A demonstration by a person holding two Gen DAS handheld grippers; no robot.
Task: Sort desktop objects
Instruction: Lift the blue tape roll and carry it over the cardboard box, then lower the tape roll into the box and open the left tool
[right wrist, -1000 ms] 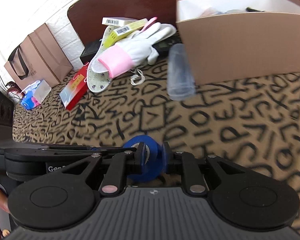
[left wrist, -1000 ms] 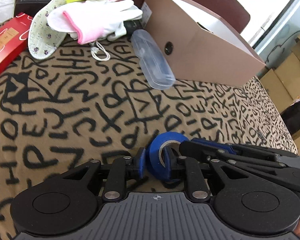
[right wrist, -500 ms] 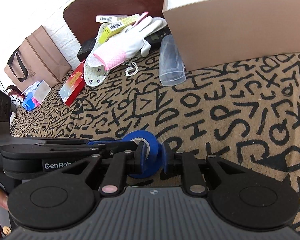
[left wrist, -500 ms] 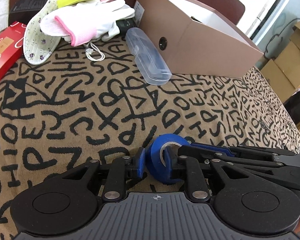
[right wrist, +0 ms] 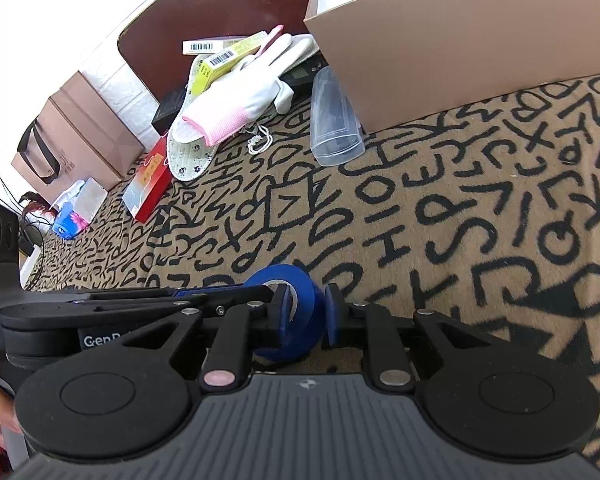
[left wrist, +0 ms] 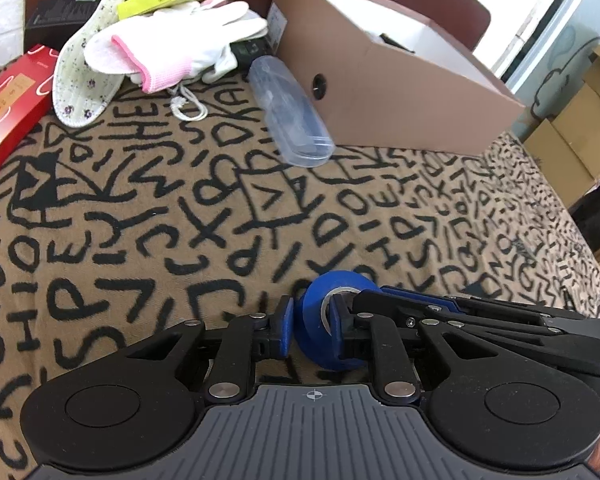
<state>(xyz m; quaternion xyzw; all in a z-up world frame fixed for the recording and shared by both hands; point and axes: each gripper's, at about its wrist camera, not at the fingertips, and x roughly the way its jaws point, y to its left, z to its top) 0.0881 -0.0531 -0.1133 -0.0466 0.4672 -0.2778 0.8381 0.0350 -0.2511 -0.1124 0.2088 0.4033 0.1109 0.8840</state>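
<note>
From the left wrist camera, the left gripper [left wrist: 312, 334] has the roll of blue tape [left wrist: 328, 320] sitting between its jaws. The right-side pad looks pressed to the roll's face, but a thin gap shows at the left pad, so I would call this loosely closed around the tape, not a firm pinch. The right gripper [left wrist: 480, 320] reaches in from the side, one finger seeming to pass into the roll's hole. If either hand pulls away now, the roll could twist out and drop onto the patterned cloth [left wrist: 180, 220] of the worktop.

From the right wrist camera, the right gripper [right wrist: 306, 312] brackets one wall of the blue tape [right wrist: 284, 280], one pad inside the ring and one outside. A sliver of space shows by the outer pad, so its grip looks light too. The left gripper [right wrist: 140, 304] crosses in from the side. With both tools crowded on one small roll, the fingers may knock each other. The open cardboard box [right wrist: 460, 40] stands well apart at the back, with the clear case [right wrist: 334, 124] just beside its wall; I judge a careless carry could clip that.
</note>
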